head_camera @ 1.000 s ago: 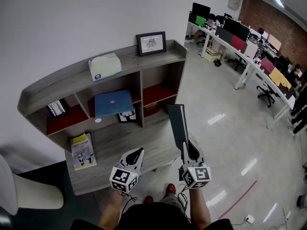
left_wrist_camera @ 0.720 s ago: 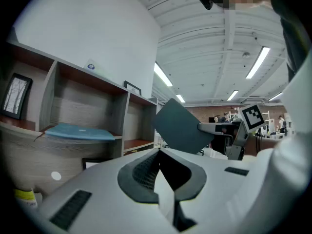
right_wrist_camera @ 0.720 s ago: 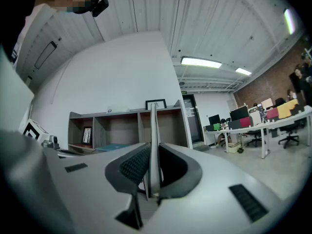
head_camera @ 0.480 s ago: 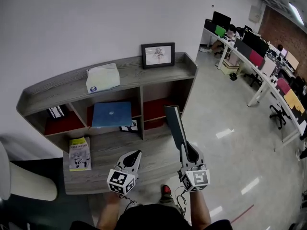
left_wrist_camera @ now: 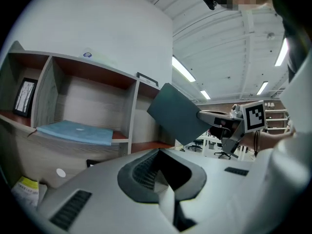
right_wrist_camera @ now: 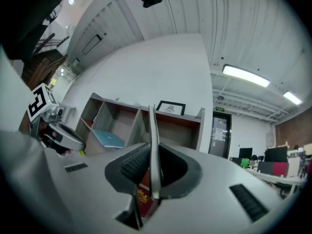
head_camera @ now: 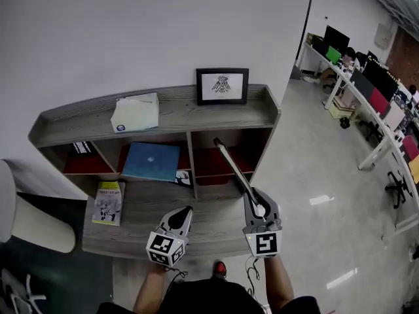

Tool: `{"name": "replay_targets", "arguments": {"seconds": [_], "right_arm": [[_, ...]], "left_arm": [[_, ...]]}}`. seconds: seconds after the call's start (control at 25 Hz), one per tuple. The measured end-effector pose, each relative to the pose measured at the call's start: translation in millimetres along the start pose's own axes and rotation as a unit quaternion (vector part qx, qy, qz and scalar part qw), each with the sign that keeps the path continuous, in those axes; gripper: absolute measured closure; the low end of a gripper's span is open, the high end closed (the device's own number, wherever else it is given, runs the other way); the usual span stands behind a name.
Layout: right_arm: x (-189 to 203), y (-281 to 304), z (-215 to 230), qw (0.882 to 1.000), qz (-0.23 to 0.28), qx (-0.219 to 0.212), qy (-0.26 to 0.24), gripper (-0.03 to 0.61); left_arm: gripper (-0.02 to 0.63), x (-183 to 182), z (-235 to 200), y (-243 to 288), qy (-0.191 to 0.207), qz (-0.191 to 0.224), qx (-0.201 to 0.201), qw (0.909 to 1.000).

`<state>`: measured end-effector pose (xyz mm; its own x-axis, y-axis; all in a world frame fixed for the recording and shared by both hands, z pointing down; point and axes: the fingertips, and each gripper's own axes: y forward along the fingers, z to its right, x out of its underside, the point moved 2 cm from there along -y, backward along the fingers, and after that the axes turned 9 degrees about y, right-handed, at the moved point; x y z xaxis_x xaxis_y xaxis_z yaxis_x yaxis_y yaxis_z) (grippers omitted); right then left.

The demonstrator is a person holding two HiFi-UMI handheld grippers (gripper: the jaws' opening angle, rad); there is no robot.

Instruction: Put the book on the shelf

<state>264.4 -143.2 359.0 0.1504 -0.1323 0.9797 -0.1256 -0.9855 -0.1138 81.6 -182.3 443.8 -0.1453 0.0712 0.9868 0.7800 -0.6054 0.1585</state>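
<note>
Right gripper [head_camera: 254,201] has its jaws drawn narrow on a thin dark book [head_camera: 232,165], pinching it by the near edge. The book juts ahead of the jaws, edge-up and slanting toward the wooden shelf [head_camera: 177,110]. Its far end is held in the air before the red-lined compartment straight ahead. Just left of this gripper and about level with it, the left gripper [head_camera: 186,212] has its jaws closed together, nothing between them. Farther ahead and to the left, a flat blue book [head_camera: 152,161] lies in the middle compartment and a yellow booklet [head_camera: 109,201] lies on the lower ledge. A framed picture [head_camera: 222,86] stands on the shelf's top.
</note>
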Motion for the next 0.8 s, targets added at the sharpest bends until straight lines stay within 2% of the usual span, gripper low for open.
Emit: {"name": "replay_targets", "arguments": {"seconds": [0.12,0.28,0.48,0.8], "right_arm": [[3,14,5,0.997,-0.005,-0.032,-0.069,0.505],[10,30,9,0.989,-0.016,-0.068,-0.134,0.503],[35,47,4,0.968,-0.02,-0.1,-0.231,0.503],[75,58,6,0.945,-0.022,-0.14,-0.296,0.503]], "left_arm": [[0.611,3,1,7,-0.007,-0.001,-0.025,0.9997],[0.611,8,5,13,-0.015,-0.005,-0.054,0.9984],[0.611,13,4,18,-0.018,-0.011,-0.078,0.9967],[0.611,14,-3,24,-0.025,-0.013,-0.111,0.9934]]}}
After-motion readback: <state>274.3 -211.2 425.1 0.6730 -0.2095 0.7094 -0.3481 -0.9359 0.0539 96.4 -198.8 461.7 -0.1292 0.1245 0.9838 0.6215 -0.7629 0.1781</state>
